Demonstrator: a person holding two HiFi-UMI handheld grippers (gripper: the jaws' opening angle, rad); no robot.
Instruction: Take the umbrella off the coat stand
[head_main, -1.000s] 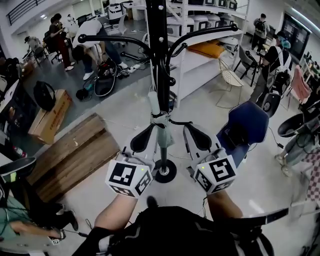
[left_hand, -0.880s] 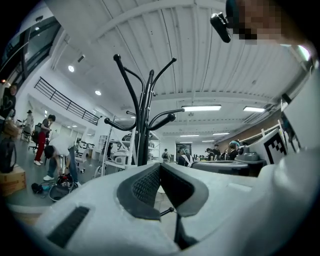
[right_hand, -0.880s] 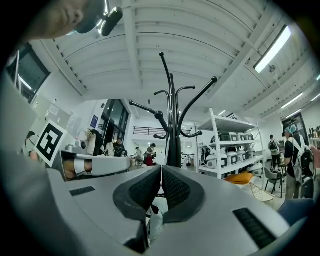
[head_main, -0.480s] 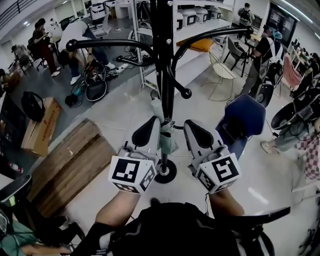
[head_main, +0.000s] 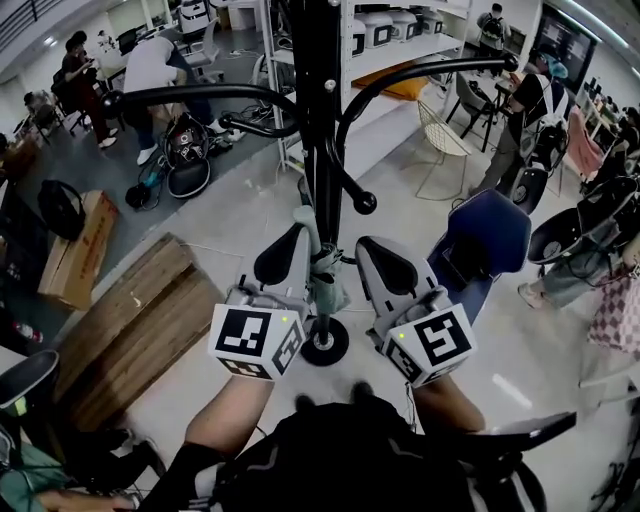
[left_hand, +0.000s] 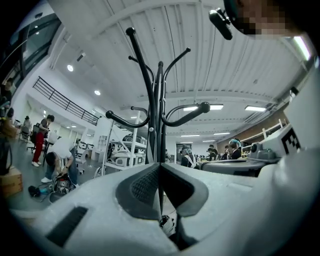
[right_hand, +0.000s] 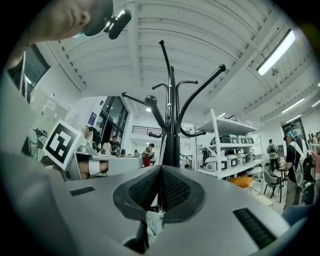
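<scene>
The black coat stand (head_main: 320, 110) rises in front of me, its round base (head_main: 325, 345) on the floor. A folded pale green umbrella (head_main: 318, 258) hangs upright against the pole, between my two grippers. In the head view my left gripper (head_main: 283, 250) is just left of it and my right gripper (head_main: 383, 262) just right of it. In the right gripper view the jaws are pressed together, with pale green umbrella fabric (right_hand: 154, 221) coming out right under them. In the left gripper view the jaws are shut and only a small bit of the umbrella (left_hand: 167, 225) shows below them.
A blue chair (head_main: 487, 240) stands right of the stand and a wooden pallet (head_main: 130, 325) lies to the left. White shelving (head_main: 400, 60) is behind the pole. Several people stand or bend at the back left and right. The stand's curved hooks (head_main: 355, 200) reach out above the grippers.
Both grippers and the umbrella have stayed together and shifted slightly left and up in the head view. The stand's hooks now sit lower in the picture. Both jaws remain shut.
</scene>
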